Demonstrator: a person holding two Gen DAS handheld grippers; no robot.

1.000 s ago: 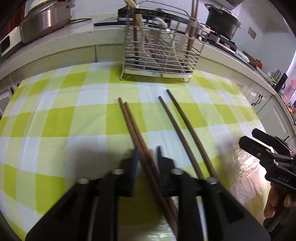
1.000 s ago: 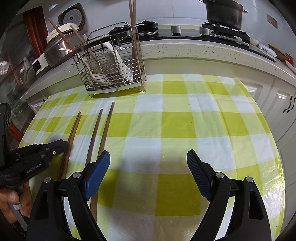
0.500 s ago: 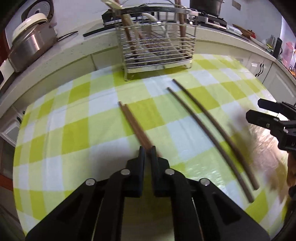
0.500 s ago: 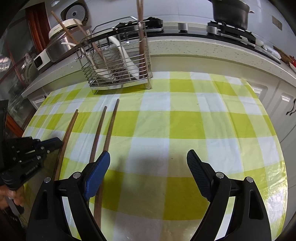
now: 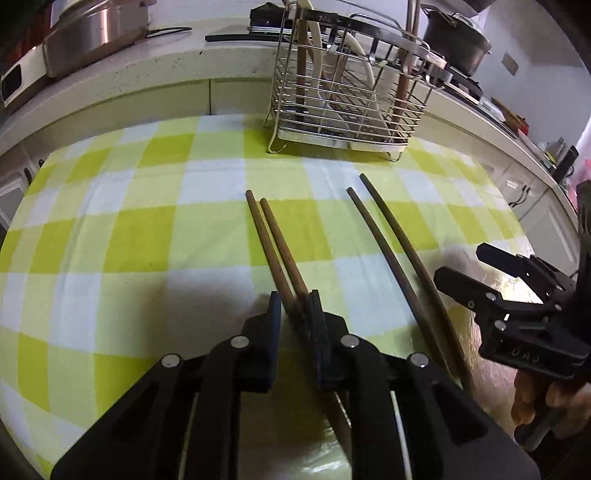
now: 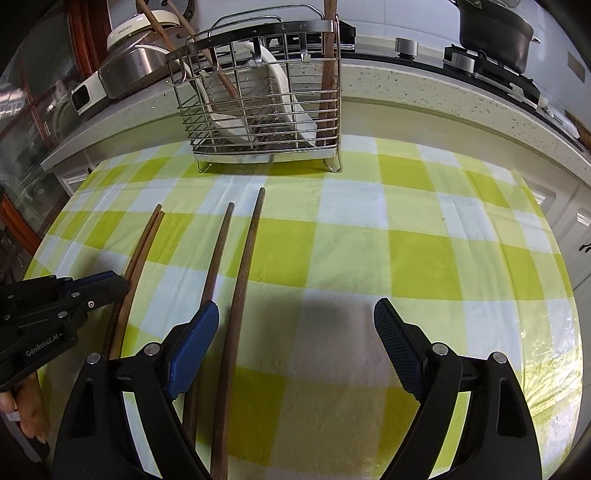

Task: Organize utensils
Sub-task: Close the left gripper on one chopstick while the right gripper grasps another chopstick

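Observation:
Two pairs of long wooden chopsticks lie on the green-checked tablecloth. My left gripper (image 5: 295, 306) is shut on the lighter brown pair (image 5: 275, 243), low over the cloth; that pair also shows in the right wrist view (image 6: 142, 247). The darker pair (image 5: 391, 251) lies to its right. In the right wrist view the darker pair (image 6: 236, 273) runs under my open, empty right gripper (image 6: 295, 328), one stick by the left blue pad (image 6: 192, 343). A wire utensil rack (image 6: 262, 107) holding chopsticks and white spoons stands at the table's far edge; it also shows in the left wrist view (image 5: 347, 96).
A stone counter (image 6: 424, 85) runs behind the table with a black pot (image 6: 491, 29) on a stove and a steel cooker (image 6: 129, 66). White cabinets (image 5: 532, 199) stand to the right. The cloth's right half (image 6: 424, 258) lies beside the chopsticks.
My left gripper has closed on the lighter chopsticks and swung back toward the rack. My right gripper has moved forward and left over the darker pair, still open.

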